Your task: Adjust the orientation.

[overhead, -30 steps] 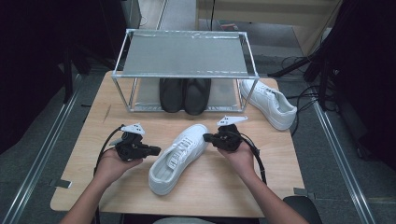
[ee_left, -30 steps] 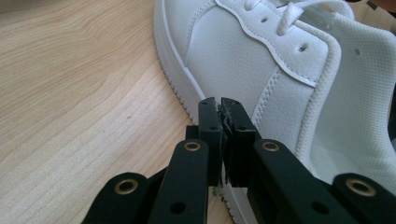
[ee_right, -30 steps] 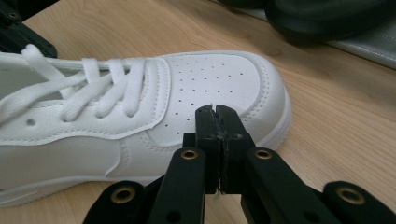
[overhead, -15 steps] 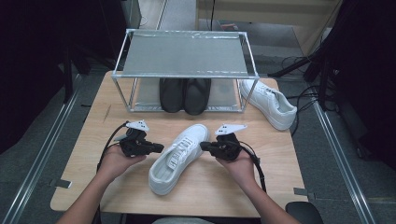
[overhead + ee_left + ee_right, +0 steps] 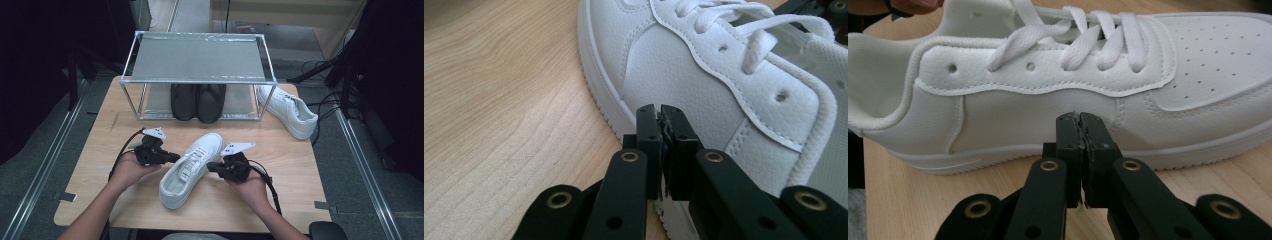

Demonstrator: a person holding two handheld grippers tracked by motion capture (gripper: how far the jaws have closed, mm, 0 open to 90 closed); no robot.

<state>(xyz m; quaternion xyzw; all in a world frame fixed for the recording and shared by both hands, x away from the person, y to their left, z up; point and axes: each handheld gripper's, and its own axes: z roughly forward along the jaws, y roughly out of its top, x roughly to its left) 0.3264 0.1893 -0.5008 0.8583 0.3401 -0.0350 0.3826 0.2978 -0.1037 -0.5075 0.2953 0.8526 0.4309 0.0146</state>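
High view: white sneaker between closed left tongs, right tongs.

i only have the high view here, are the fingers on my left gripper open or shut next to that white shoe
Observer: Shut. In the left gripper view the left gripper has its fingers pressed together with nothing between them, tips close to the side of the white shoe.
Operator: and the right one
Observer: The right gripper is shut too, pointing at the shoe's other side just above the sole.
Operator: laces tied or loose
Observer: The right gripper view shows the laces threaded across the top; I cannot see a knot.
Operator: any holes on the toe
Observer: Yes, rows of small perforations dot the toe.
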